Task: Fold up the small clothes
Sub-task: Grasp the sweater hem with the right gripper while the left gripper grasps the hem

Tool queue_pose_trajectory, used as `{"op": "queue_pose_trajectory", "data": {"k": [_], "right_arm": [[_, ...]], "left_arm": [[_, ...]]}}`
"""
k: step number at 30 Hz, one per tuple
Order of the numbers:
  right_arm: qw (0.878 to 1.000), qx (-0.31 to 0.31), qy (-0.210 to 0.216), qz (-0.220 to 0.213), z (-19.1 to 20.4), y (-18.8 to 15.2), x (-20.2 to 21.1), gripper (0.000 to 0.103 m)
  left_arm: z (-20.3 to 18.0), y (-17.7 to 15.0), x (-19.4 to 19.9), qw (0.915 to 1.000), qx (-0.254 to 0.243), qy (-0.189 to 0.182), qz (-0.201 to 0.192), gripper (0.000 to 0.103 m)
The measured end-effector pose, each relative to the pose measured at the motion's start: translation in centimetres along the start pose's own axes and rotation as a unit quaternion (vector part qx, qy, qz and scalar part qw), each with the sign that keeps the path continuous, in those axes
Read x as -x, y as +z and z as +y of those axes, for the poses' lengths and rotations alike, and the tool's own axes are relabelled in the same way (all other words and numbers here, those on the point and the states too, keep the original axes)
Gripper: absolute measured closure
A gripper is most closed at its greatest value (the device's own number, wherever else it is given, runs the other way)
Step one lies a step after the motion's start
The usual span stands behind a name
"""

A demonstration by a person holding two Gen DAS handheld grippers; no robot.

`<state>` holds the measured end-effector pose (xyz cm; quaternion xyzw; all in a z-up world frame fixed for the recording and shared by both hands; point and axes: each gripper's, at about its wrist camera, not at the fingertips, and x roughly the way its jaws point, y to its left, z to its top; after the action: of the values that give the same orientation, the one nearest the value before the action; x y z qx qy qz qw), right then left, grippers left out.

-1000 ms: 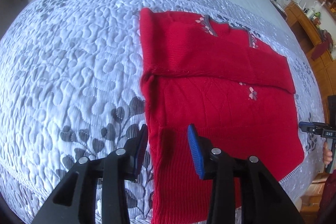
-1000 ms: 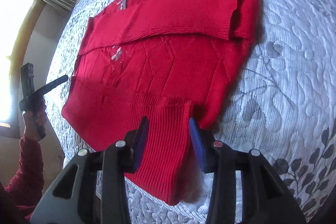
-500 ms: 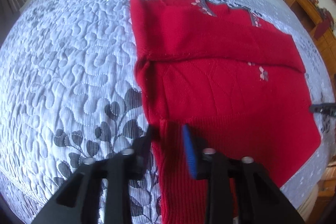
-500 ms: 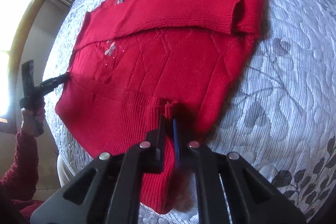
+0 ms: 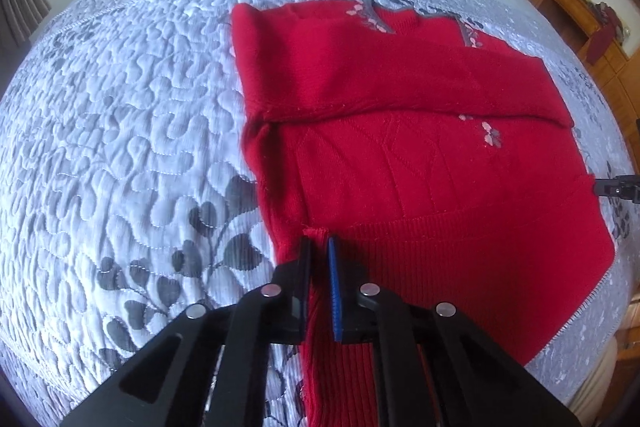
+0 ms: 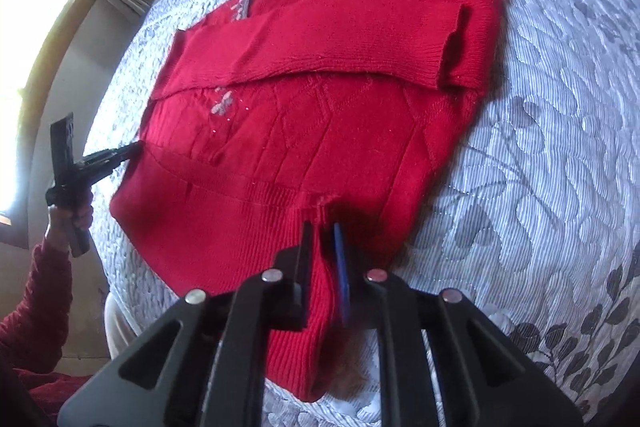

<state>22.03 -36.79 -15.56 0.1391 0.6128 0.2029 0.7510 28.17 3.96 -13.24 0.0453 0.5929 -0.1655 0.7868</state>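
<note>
A red knitted sweater (image 5: 400, 167) lies flat on the quilted bed, its sleeves folded across the chest and its ribbed hem nearest me. My left gripper (image 5: 318, 247) pinches a ridge of that hem at the left side seam, and its jaws are closing on the cloth. My right gripper (image 6: 322, 231) has a raised fold of the sweater's (image 6: 320, 127) hem between its pads at the opposite seam, and its jaws are opening slightly. Each wrist view shows the other gripper's tip at the sweater's far edge: the right gripper (image 5: 616, 187) and the left gripper (image 6: 120, 153).
The grey-white quilt (image 5: 120, 147) with dark leaf prints spreads around the sweater. The bed's near edge runs close below the hem. Wooden furniture (image 5: 568, 3) stands beyond the bed's far corner. A hand (image 6: 68, 215) in a red sleeve (image 6: 32, 307) holds the left gripper beside a bright window (image 6: 36, 27).
Both grippers came down onto the ribbed hem and their jaws narrowed from wide apart to a pinch on the cloth. A small ridge of fabric now stands up at each gripper's tips.
</note>
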Motion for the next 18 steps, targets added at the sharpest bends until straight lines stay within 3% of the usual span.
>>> {"op": "queue_pose_trajectory", "data": {"k": [3,4,5,8,18], "right_arm": [[1.000,0.004,-0.002,0.004,0.2,0.3,-0.4,0.078],[1.000,0.008,-0.006,0.007,0.3,0.5,-0.7,0.070],[1.000,0.010,-0.016,0.008,0.4,0.7,-0.9,0.066],[0.999,0.024,-0.036,0.010,0.5,1.1,-1.4,0.065],[0.999,0.017,-0.023,0.015,-0.5,1.0,-1.5,0.057]], "left_arm": [[-0.2,0.5,-0.5,1.0000,-0.004,-0.001,-0.001,0.080],[-0.4,0.6,-0.7,1.0000,-0.007,-0.003,0.000,0.072],[-0.5,0.8,-0.9,0.9999,-0.011,-0.004,0.000,0.071],[-1.0,1.2,-1.3,0.9997,-0.022,-0.006,0.000,0.070],[-0.7,0.3,-1.3,0.9984,-0.044,-0.035,0.001,0.066]]}}
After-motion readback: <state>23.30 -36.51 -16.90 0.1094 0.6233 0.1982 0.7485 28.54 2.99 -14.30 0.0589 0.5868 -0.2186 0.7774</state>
